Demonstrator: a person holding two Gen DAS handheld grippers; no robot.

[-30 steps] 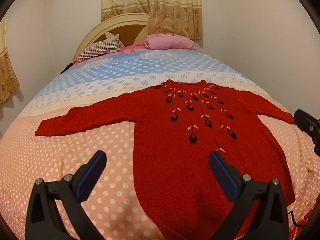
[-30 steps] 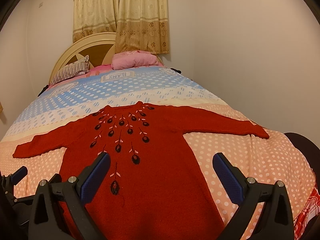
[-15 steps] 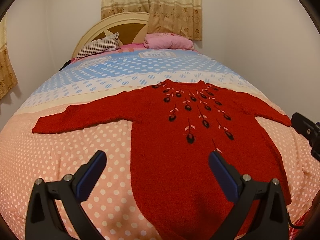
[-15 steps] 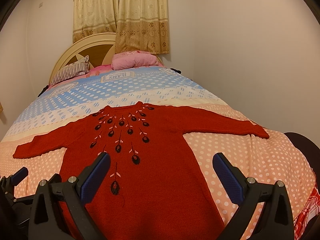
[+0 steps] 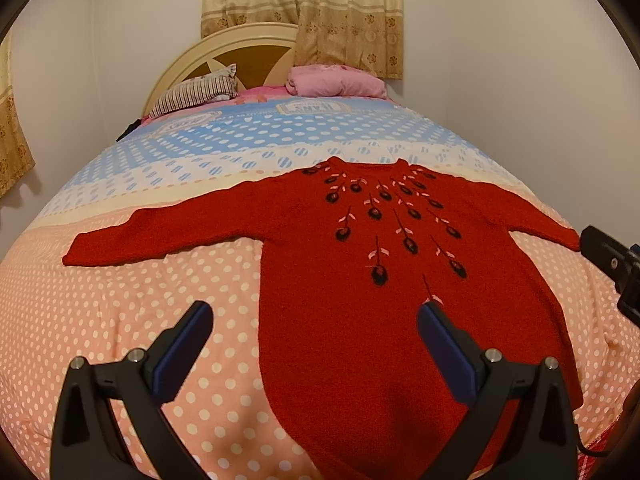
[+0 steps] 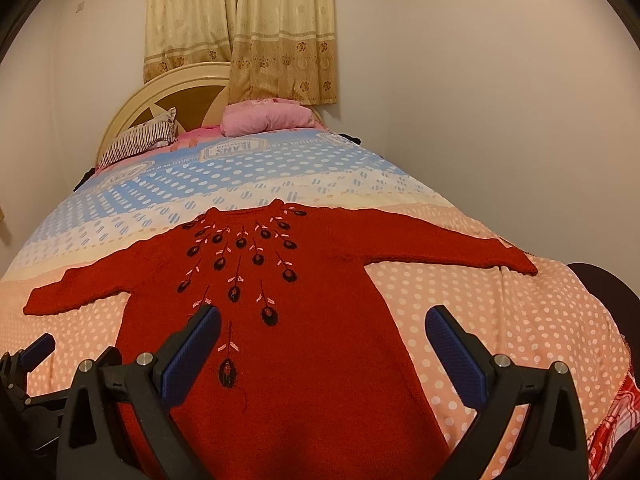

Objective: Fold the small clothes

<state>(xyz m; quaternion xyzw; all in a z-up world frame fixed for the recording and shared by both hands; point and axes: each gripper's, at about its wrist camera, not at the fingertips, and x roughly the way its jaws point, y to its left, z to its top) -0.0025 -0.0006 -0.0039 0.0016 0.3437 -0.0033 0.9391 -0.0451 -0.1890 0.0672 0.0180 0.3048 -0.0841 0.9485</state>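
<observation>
- Red knitted sweater with black-and-pink embroidered flowers [image 5: 360, 280] is lying flat, front up, on the polka-dot quilted bed [image 5: 120, 320], both sleeves spread out to the sides.
- Collar is pointing toward the headboard [image 6: 160, 96], hem toward the grippers, so the sweater's long axis is running straight away from both cameras.
- Left gripper [image 5: 312, 344] is hovering over the hem-side left edge of the body: fingers released, spread wide, nothing between them. Left finger is sitting over bare bedspread, right finger over red knit.
- Right gripper [image 6: 320, 344] is hovering over the right side of the body: fingers also released and empty, one over the embroidery, the other over bedspread past the side seam.
- Neither gripper is touching fabric as far as either view is showing.
- Left sleeve [image 5: 160, 228] is reaching out to the left, right sleeve [image 6: 448, 244] to the right; each is lying on its own gripper's side, so each gripper is nearer its own sleeve.
- Judgement: folding is not yet started. The next move is probably hinging on sleeve or side edge being brought across the body's centreline, square to the long axis.
- Risk: loose knit is likely dragging on the quilt and bunching if pinched at a single layer.
</observation>
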